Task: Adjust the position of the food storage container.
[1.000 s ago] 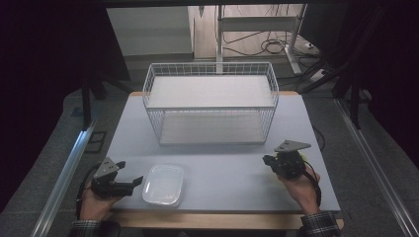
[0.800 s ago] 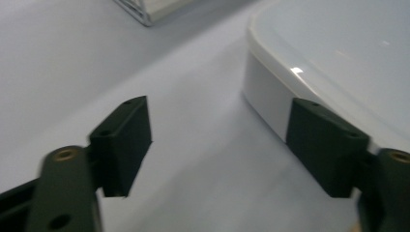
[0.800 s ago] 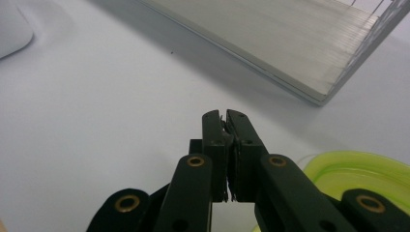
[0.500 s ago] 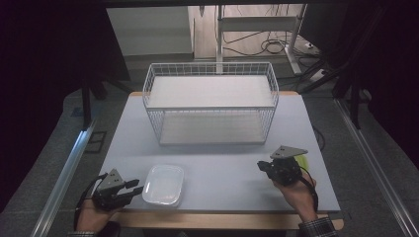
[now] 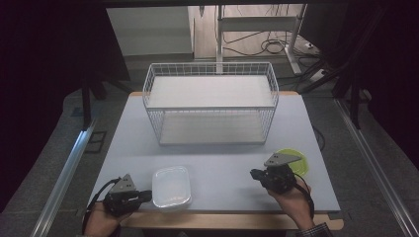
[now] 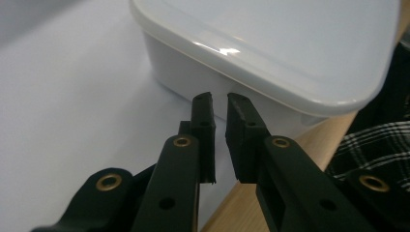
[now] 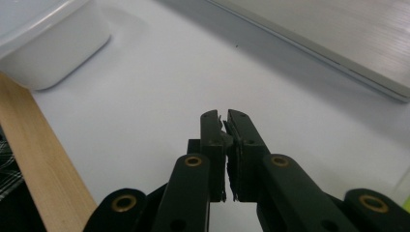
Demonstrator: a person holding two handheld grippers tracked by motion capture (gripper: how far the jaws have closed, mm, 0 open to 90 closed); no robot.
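A white lidded container (image 5: 171, 186) lies near the table's front edge, left of centre. My left gripper (image 5: 144, 196) lies level just left of it, in a person's hand. Its jaws have just been closing and now stand almost together with nothing between them. In the left gripper view the left gripper (image 6: 220, 99) points at the container's side wall (image 6: 193, 77), just short of it. My right gripper (image 5: 255, 174) is shut and empty at the front right, pointing left. In the right gripper view the right gripper (image 7: 223, 116) sits over bare table, with the container (image 7: 48, 43) farther off.
A white wire basket (image 5: 210, 106) stands at the back middle of the grey table (image 5: 222, 163). A flat green round thing (image 5: 298, 161) lies just behind the right gripper. The table's wooden front edge (image 5: 222, 220) runs close below both hands.
The left gripper's jaws have closed from wide open, and that hand has slid nearer the front edge beside the container. The right gripper has moved left and nearer, still shut.
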